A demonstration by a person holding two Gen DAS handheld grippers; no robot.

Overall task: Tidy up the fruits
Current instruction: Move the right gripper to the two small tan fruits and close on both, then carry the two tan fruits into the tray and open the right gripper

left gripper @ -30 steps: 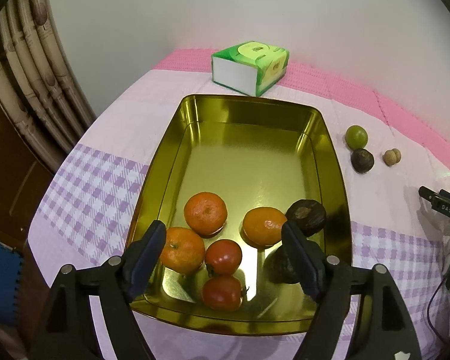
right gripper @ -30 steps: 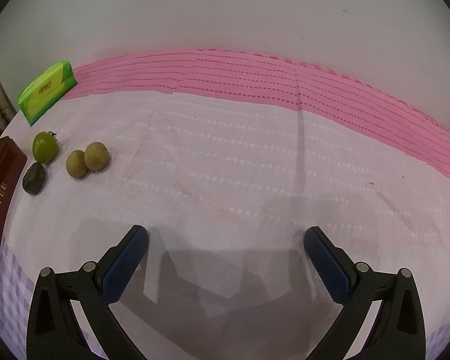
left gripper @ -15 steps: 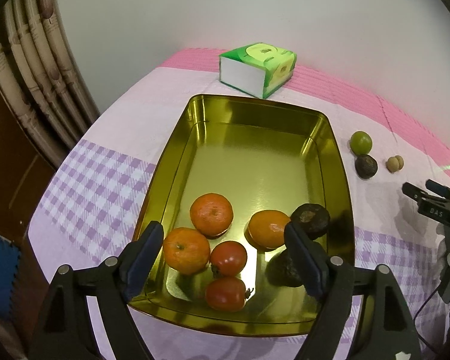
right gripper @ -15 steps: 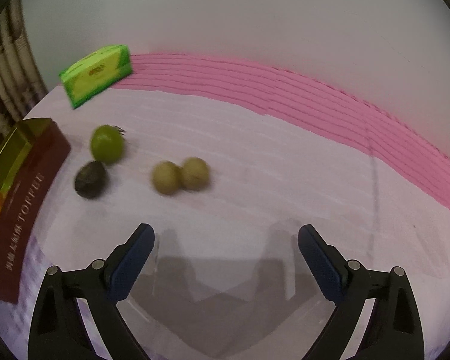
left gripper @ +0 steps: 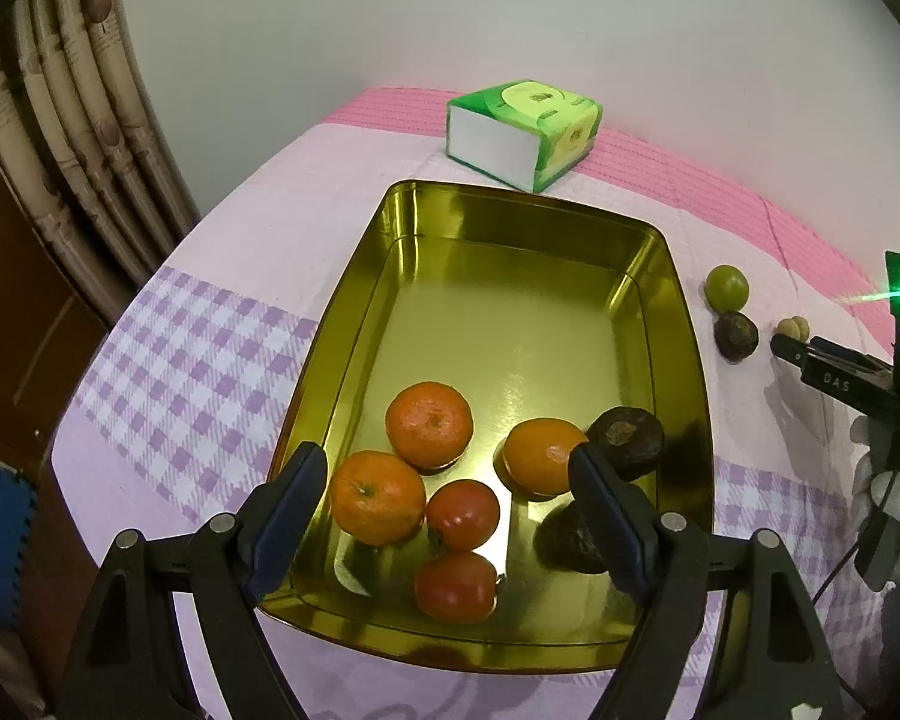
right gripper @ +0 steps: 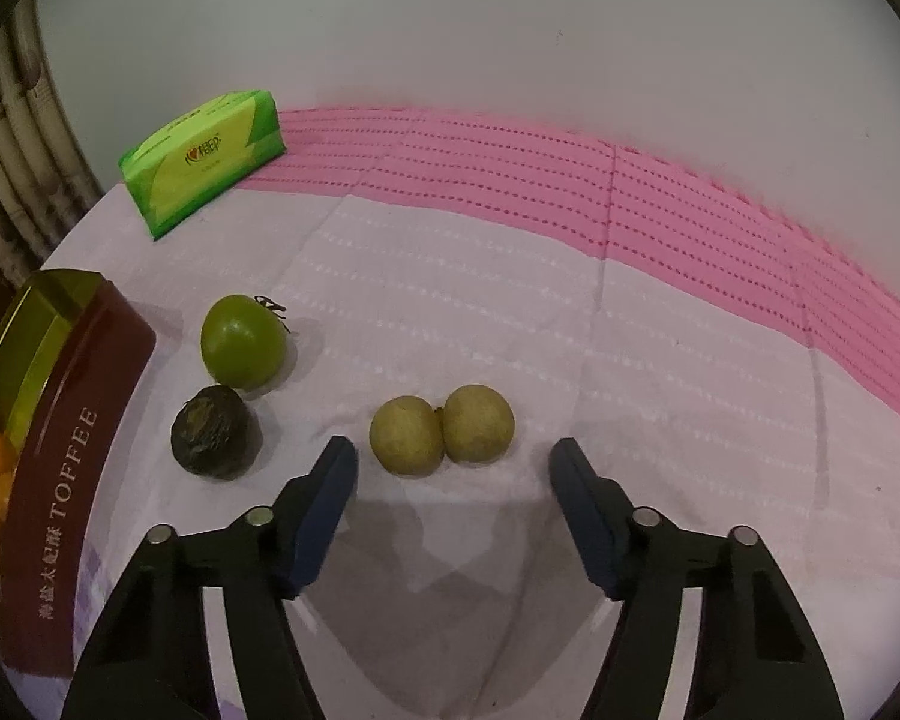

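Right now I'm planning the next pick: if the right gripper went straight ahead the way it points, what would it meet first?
Most likely the pair of yellowish round fruits, which lie touching each other just beyond the open right gripper, roughly centred between its fingers. Depth is uncertain in the fisheye view, but nothing else lies in that line.

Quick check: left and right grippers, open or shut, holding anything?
Left gripper: open, empty, above the gold tin.
Right gripper: open, empty, near the two tan fruits.

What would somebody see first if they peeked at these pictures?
Probably the shiny gold tray, with bright oranges and red tomatoes crowded at its near end. Next, the two tan round fruits touching each other on the pink cloth, right ahead of the open right gripper.
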